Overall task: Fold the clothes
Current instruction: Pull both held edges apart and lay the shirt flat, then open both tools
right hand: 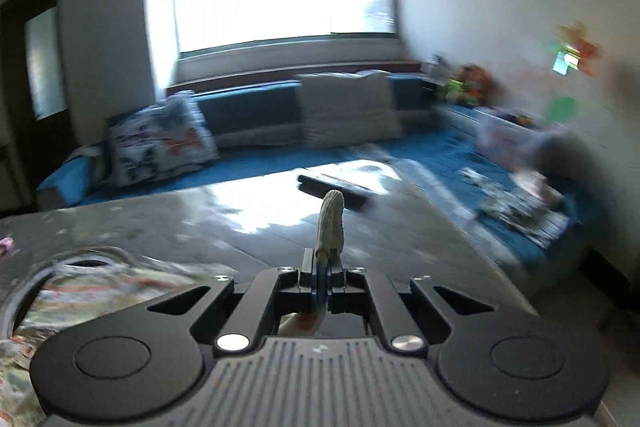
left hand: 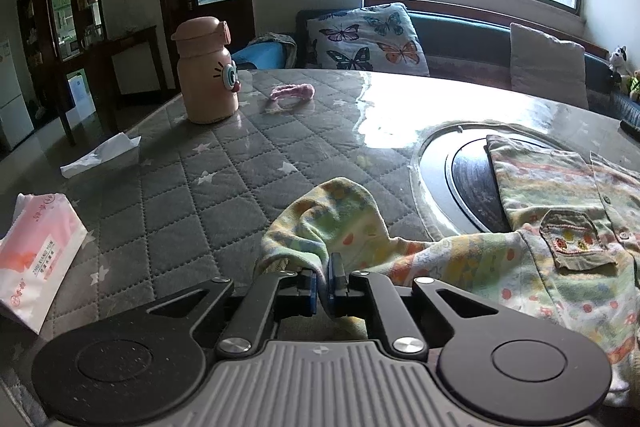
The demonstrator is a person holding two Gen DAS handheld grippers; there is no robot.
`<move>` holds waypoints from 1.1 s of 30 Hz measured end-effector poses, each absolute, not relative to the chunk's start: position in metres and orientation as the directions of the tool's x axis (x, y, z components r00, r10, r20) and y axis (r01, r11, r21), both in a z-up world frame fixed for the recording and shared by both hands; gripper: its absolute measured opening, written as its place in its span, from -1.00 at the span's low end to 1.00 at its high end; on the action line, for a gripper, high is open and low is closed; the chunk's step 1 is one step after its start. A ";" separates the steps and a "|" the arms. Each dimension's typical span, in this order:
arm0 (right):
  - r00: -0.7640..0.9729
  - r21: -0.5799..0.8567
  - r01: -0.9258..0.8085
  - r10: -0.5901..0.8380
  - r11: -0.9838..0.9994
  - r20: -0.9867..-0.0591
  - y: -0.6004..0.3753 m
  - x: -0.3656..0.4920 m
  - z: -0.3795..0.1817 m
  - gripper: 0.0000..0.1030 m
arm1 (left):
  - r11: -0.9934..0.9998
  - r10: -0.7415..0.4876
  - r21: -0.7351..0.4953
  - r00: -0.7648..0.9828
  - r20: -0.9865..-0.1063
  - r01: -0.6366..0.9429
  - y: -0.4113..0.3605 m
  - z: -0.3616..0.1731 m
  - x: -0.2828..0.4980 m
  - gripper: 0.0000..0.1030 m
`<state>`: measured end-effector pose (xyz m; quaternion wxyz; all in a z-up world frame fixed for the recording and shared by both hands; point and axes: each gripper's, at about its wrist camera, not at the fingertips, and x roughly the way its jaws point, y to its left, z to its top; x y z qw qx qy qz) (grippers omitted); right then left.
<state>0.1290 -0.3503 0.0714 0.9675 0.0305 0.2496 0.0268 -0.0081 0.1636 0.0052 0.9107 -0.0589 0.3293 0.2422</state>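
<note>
A small patterned child's shirt with a pocket lies on the quilted grey table, partly over a round inset plate. My left gripper is shut on the shirt's left sleeve, which bunches up in front of the jaws. My right gripper is shut on a ribbed cuff or edge of the shirt that sticks up above the jaws. The shirt's body shows blurred at the lower left of the right wrist view.
A pink bottle, a pink hair tie, a loose tissue and a tissue pack sit on the table's left side. A dark remote lies at the far edge. A blue sofa with cushions stands behind.
</note>
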 end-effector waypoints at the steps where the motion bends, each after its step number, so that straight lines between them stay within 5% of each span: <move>1: 0.870 0.078 -0.004 0.041 0.997 -0.491 -0.364 0.120 0.066 -0.93 | 0.875 0.403 0.054 0.664 -0.629 -0.480 0.163 0.005 -0.009 -0.89; 8: 0.774 0.093 0.169 -0.073 0.981 -0.628 -0.419 0.091 0.009 -0.84 | 0.884 0.391 0.069 0.651 -0.651 -0.462 0.156 0.002 -0.014 -0.89; 10: 0.749 0.086 0.207 -0.101 0.975 -0.655 -0.430 0.086 -0.004 -0.62 | 0.882 0.395 0.072 0.647 -0.653 -0.466 0.156 0.002 -0.015 -0.84; 18: 0.781 0.078 0.190 -0.102 0.979 -0.615 -0.430 0.084 0.004 -0.54 | 0.880 0.404 0.090 0.634 -0.660 -0.467 0.155 0.001 -0.015 -0.76; 23: 0.752 0.114 0.079 0.016 0.990 -0.659 -0.405 0.111 -0.010 -0.48 | 0.868 0.421 0.095 0.623 -0.660 -0.487 0.159 0.002 -0.019 -0.46; 33: 0.748 0.068 0.081 -0.016 0.994 -0.664 -0.400 0.141 -0.017 -0.32 | 0.839 0.459 0.091 0.606 -0.650 -0.537 0.179 0.012 -0.034 -0.11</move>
